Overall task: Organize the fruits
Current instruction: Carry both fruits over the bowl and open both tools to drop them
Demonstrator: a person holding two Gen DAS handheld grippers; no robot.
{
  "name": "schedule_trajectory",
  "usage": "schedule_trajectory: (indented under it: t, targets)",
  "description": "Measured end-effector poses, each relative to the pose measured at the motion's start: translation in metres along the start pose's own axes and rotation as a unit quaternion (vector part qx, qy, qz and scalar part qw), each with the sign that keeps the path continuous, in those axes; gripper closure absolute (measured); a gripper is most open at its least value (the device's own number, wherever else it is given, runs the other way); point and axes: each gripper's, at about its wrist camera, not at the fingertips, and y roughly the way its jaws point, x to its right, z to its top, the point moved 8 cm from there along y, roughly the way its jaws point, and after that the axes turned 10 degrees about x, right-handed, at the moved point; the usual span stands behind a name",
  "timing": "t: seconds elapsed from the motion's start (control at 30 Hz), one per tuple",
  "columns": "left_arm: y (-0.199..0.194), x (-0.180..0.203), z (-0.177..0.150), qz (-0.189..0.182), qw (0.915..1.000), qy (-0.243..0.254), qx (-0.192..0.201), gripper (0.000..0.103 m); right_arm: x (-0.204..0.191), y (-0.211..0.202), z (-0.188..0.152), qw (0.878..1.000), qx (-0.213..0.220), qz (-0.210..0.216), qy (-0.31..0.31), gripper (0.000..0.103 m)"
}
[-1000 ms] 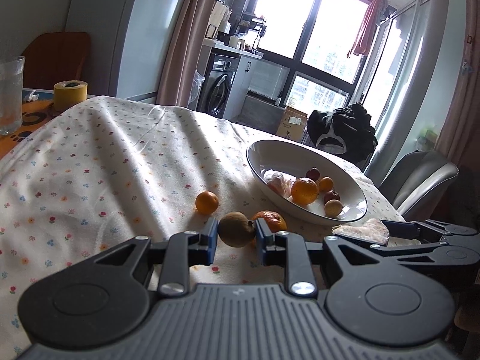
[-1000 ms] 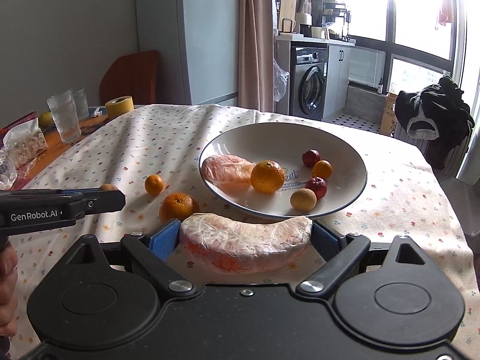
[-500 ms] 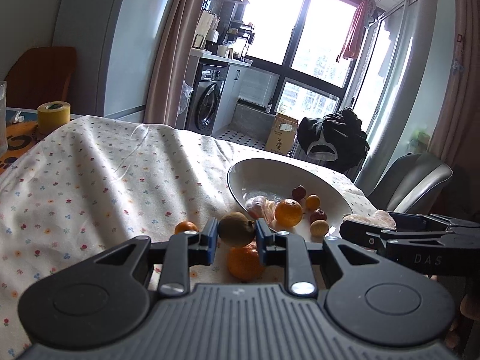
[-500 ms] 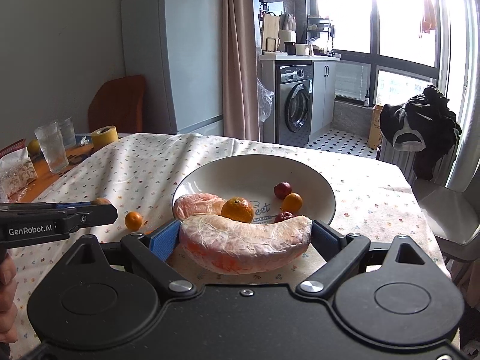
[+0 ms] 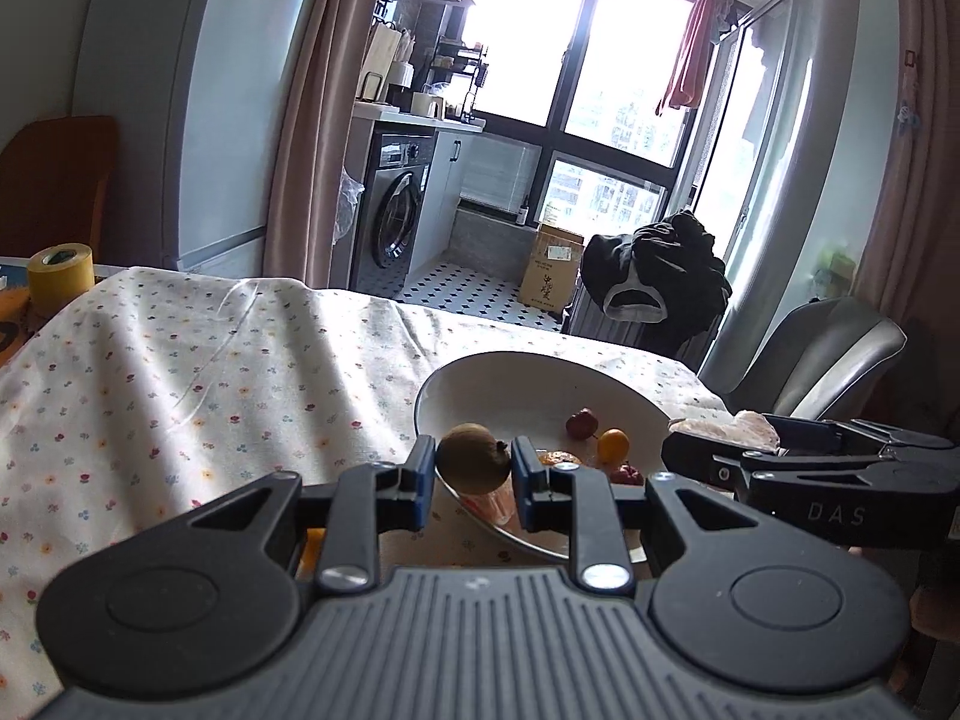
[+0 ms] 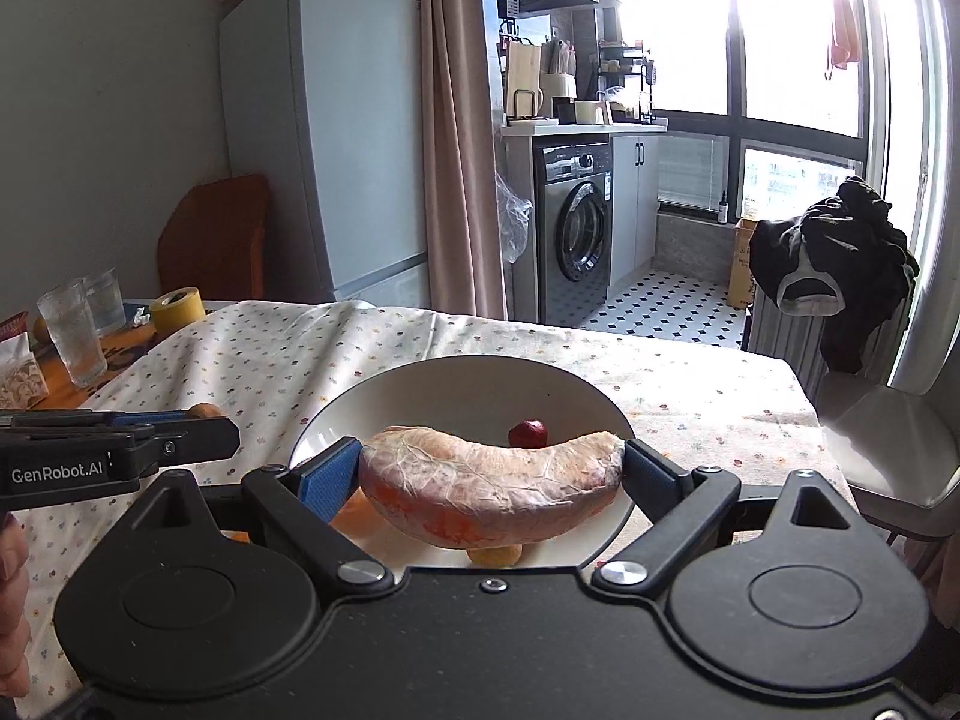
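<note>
the left gripper [image 5: 473, 471] is clamped on a small brown kiwi [image 5: 473, 458], pinched between its blue-padded fingers [image 5: 423, 468] and held up off the cloth, right at the near rim of the white bowl [image 5: 480, 384]. just beside it, the right gripper [image 6: 491, 476] squeezes a long curved grapefruit wedge wrapped in plastic film [image 6: 489, 483], one end against each pad, lifted above the near half of the same bowl. under that wedge a bit of a yellowish fruit [image 6: 495, 554] peeks out in the bowl, along with something orange i can't make out. further into the bowl sit a small dark red fruit [image 5: 581, 423] and a little orange kumquat [image 5: 613, 444], close together, with another reddish fruit [image 5: 625, 472] partly hidden behind the left gripper's finger. the bowl rests on a flowered tablecloth [image 5: 180, 372] that covers most of the table. at the far left end stand a roll of yellow tape [image 6: 175, 310] and two drinking glasses [image 6: 72, 339]. beyond the table are a washing machine [image 6: 579, 228] and a dark garment [image 6: 831, 261] heaped by the bright window.
</note>
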Motion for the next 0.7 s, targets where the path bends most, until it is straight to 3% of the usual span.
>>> schedule_trajectory:
  t: [0.37, 0.7]
  targets:
    - [0.038, 0.007, 0.002, 0.002, 0.9998, 0.001, -0.021, 0.078, 0.016, 0.035, 0.011, 1.000, -0.002, -0.004, 0.027, 0.013]
    - [0.058, 0.008, 0.001, 0.013, 0.9994, 0.003, -0.032, 0.078, 0.028, 0.050, -0.006, 0.998, -0.013, 0.008, 0.069, 0.012]
